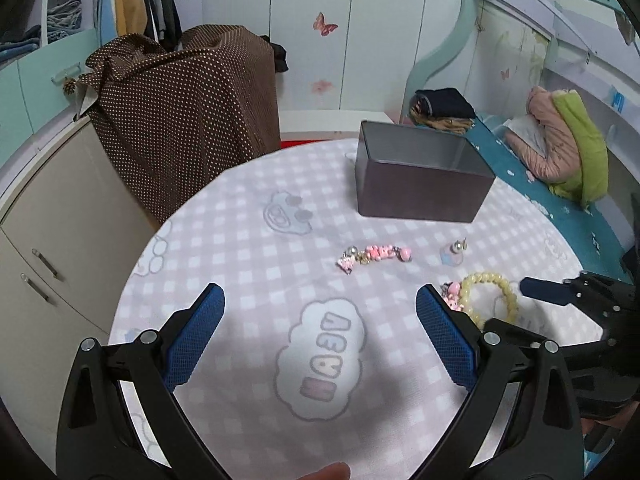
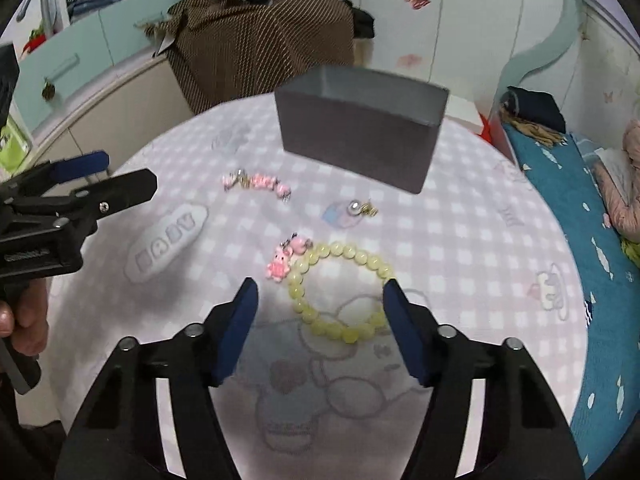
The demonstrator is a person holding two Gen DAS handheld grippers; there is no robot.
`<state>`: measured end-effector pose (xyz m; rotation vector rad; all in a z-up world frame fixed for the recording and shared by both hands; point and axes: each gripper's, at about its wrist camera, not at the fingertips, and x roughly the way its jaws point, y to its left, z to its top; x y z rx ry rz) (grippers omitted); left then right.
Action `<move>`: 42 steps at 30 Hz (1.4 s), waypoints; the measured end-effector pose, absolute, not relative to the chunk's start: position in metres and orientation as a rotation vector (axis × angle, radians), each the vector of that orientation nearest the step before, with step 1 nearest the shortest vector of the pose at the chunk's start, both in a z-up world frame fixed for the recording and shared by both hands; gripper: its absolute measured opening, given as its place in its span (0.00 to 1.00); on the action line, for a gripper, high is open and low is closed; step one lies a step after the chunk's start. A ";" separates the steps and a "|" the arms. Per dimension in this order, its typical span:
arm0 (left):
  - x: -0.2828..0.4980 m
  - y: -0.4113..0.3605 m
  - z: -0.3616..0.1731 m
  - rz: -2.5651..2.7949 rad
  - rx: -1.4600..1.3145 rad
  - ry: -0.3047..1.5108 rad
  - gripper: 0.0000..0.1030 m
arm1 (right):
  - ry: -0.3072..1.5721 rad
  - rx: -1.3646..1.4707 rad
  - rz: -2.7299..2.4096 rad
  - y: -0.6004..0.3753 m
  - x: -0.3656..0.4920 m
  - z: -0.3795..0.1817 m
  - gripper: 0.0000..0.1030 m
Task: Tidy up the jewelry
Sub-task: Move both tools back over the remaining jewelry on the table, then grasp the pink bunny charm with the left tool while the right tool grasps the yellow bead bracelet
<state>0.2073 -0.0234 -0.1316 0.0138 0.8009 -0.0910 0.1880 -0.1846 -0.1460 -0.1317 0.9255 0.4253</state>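
Right gripper (image 2: 320,300), fingers parted, straddles the yellow bead bracelet (image 2: 340,292) at frame centre; next, pinch its beads. Left gripper (image 1: 320,312) gapes empty.

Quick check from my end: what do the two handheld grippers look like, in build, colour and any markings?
Both match: the left gripper and the right gripper have black plastic scissor-style arms with triangular cut-outs and silver pivot pins. Each finger carries a blue textured pad. Seen from the right wrist, the left gripper's black body bears small pale lettering, too blurred to read. No cables show, and no sleeve is clearly visible.
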 end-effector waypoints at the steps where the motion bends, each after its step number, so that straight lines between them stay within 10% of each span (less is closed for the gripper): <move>1: 0.208 -0.025 -0.133 -0.091 0.014 0.805 0.94 | 0.928 -0.141 0.439 -0.183 0.189 -0.150 0.53; 9: 0.214 -0.037 -0.142 -0.110 0.035 0.834 0.94 | 0.911 -0.214 0.445 -0.183 0.191 -0.166 0.12; 28: 0.245 -0.108 -0.183 -0.219 0.125 0.936 0.92 | 0.926 -0.047 0.410 -0.226 0.199 -0.165 0.08; 32: 0.247 -0.112 -0.189 -0.236 0.117 0.951 0.69 | 0.928 -0.005 0.414 -0.232 0.200 -0.163 0.08; 37: 0.251 -0.105 -0.185 -0.273 0.082 0.960 0.13 | 0.924 0.024 0.426 -0.235 0.201 -0.159 0.08; 42: 0.248 -0.088 -0.180 -0.292 0.029 0.967 0.12 | 0.912 0.040 0.443 -0.233 0.201 -0.151 0.08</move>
